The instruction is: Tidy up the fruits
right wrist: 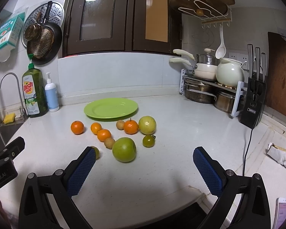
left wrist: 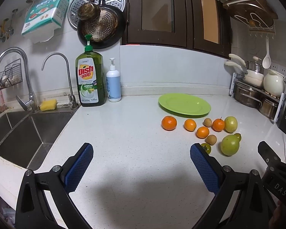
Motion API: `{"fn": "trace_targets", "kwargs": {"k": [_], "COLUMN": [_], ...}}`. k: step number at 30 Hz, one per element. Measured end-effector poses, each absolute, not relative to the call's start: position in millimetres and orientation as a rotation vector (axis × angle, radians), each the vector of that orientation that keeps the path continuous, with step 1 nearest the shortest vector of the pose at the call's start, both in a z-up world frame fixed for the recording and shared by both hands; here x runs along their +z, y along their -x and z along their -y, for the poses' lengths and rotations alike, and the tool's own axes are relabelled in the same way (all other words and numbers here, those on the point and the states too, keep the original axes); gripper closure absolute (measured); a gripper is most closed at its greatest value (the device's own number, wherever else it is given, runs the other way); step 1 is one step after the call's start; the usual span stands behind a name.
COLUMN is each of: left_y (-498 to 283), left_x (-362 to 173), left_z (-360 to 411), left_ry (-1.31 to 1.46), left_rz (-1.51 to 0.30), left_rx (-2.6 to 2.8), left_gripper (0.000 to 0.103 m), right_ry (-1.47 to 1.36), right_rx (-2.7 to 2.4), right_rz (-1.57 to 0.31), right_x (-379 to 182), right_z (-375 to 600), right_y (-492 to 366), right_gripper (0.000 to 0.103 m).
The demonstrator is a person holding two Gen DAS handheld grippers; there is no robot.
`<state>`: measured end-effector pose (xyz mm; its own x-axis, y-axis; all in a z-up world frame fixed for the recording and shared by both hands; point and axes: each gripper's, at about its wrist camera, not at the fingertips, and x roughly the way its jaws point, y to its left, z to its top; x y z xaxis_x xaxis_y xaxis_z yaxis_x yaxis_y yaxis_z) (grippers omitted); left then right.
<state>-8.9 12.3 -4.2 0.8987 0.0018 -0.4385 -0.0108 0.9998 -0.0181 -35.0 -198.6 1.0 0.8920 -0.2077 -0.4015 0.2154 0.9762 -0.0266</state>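
An empty green plate sits at the back of the white counter. In front of it lie several small oranges, two brown longans, two large green fruits and two small green tomatoes. One tomato is half hidden behind my left gripper's right finger. My left gripper is open and empty, left of the fruits. My right gripper is open and empty, just in front of the big green fruit.
A sink with taps lies at the left. A dish soap bottle and a white pump bottle stand by the wall. A pot rack and knife block stand at the right. A phone lies near the front right.
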Motion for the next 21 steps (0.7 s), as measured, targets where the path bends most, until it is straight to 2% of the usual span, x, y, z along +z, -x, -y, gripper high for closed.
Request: {"fn": "trace_targets", "kwargs": {"k": [21], "left_y": [9.0], "left_x": [-2.6], "left_z": [-11.9], "left_ry": [0.022], "left_rz": [-0.452], "left_rx": [0.006], "left_gripper": [0.0], "right_ry": [-0.009], "right_rx": [-0.22], "right_rz": [-0.412], "right_x": [0.8], "right_z": [196.7], "right_y": [35.7], "right_gripper": [0.0]}}
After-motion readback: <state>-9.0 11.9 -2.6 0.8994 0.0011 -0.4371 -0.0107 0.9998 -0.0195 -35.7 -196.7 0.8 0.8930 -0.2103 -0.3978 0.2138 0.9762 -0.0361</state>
